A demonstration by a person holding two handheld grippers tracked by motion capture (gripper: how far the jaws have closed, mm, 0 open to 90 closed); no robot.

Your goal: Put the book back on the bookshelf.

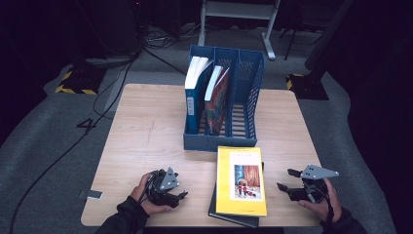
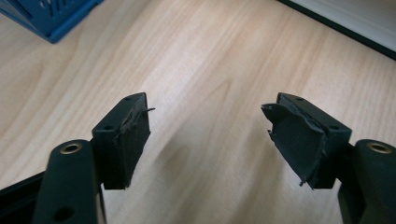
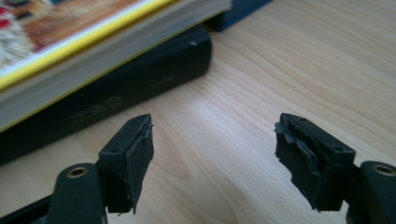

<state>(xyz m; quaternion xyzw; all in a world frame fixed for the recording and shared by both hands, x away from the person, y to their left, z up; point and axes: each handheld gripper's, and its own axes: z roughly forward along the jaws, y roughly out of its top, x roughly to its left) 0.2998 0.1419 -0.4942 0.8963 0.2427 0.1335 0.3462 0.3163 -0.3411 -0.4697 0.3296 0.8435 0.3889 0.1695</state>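
From the high view, your left hand [image 1: 146, 195] rests low on the table [image 1: 146, 136] near its front edge, its left gripper [image 1: 181, 196] pointing right toward the books. Your right hand [image 1: 319, 202] holds the right gripper [image 1: 287, 179] beside the stack's other side, pointing left. Between them lies the yellow book [image 1: 242, 181], glossy-covered, flat on top of a dark book [image 1: 233, 217], just before the blue slotted file rack [image 1: 246, 97], where two more books stand upright.

In the left gripper view, your fingers [image 2: 126, 140] stand wide apart with nothing between them, only pale wood grain below; their rubber pads look worn and ragged. A corner of the rack shows at top left.

In the right gripper view, your fingers [image 3: 130, 163] are likewise spread and empty, close to the stack: you see the yellow book's cream page edge and the dark book's matte spine, detail the high view lacks.
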